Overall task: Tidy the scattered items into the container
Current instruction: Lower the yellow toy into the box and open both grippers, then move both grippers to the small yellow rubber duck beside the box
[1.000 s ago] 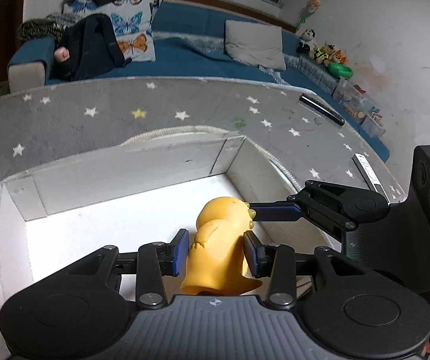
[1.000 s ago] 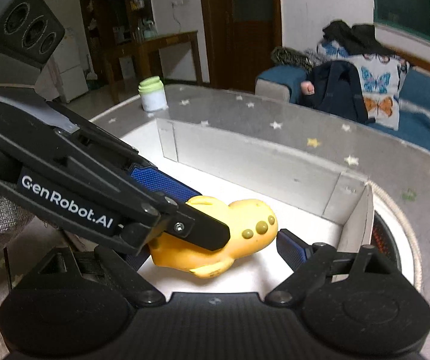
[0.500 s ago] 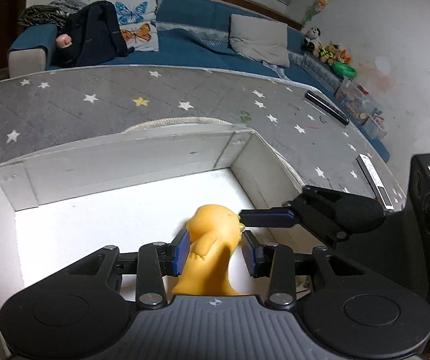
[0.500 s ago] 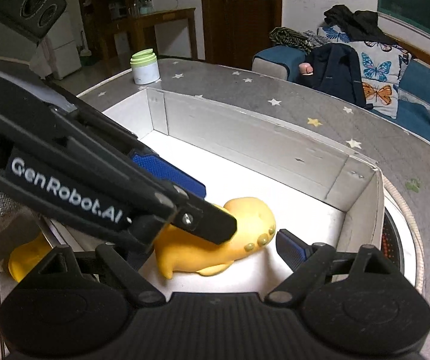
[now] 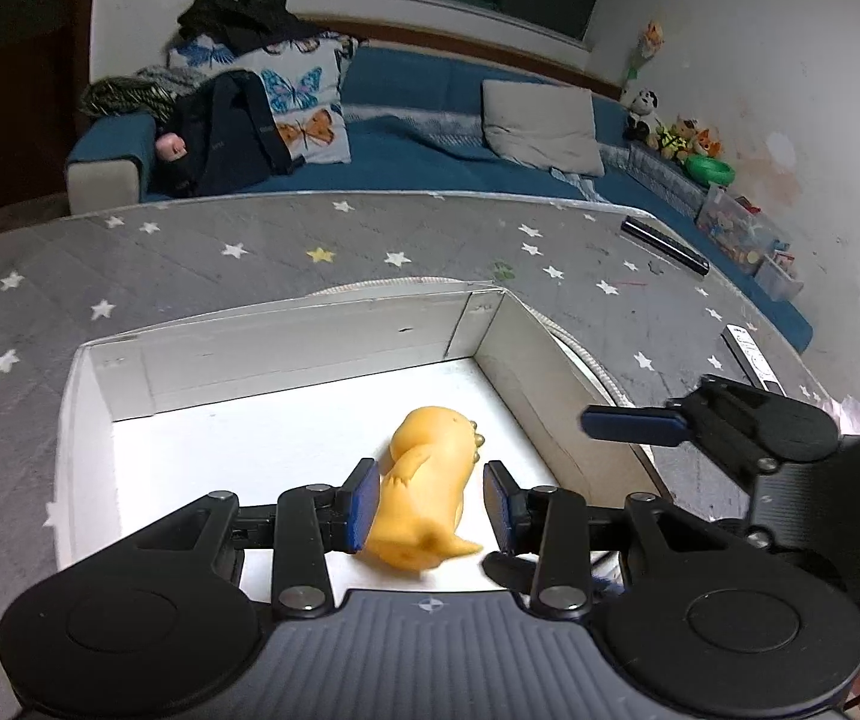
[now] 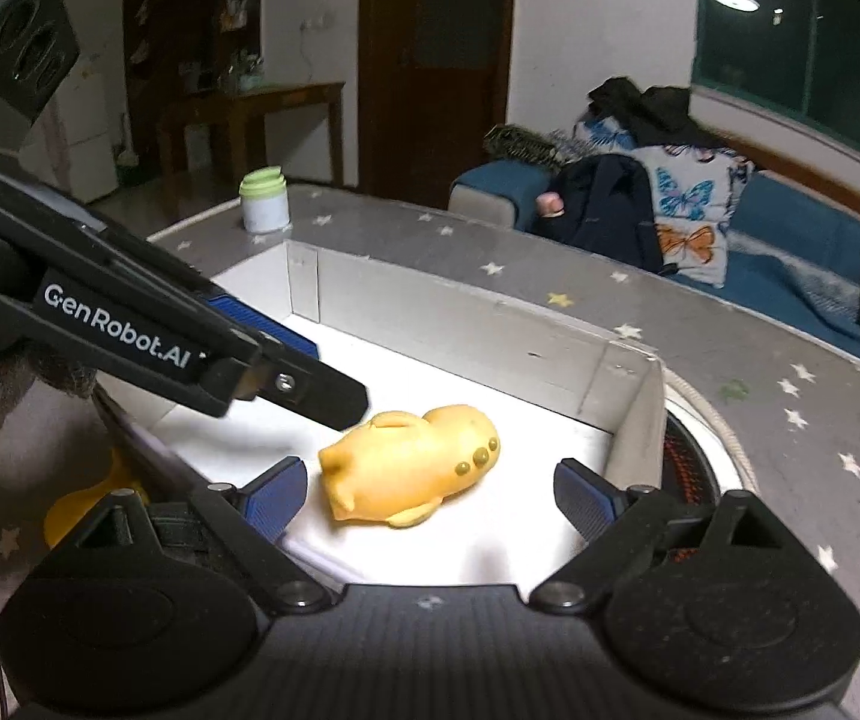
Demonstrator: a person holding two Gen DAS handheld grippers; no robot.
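A yellow rubber toy animal (image 5: 430, 468) (image 6: 411, 468) lies on its side on the floor of the white cardboard box (image 5: 285, 360) (image 6: 460, 330), near the right wall. My left gripper (image 5: 430, 504) (image 6: 315, 372) hovers open just above and behind it; the right wrist view shows its fingertips clear of the toy. My right gripper (image 6: 430, 498) is wide open with its jaws opening. The toy sits between its blue pads (image 6: 586, 498), untouched. One right finger (image 5: 634, 425) shows over the box's right wall.
The box stands on a grey star-patterned tablecloth (image 5: 249, 252) over a round woven mat (image 6: 712, 420). A white jar with a green lid (image 6: 264, 204) is beyond the box, and another yellow item (image 6: 87, 510) lies outside its near-left corner. Two remotes (image 5: 754, 360) (image 5: 664, 246) lie at the right.
The toy stood upright between the left pads; now it lies on its side on the box floor, free. Both grippers have drawn back and up from the box.
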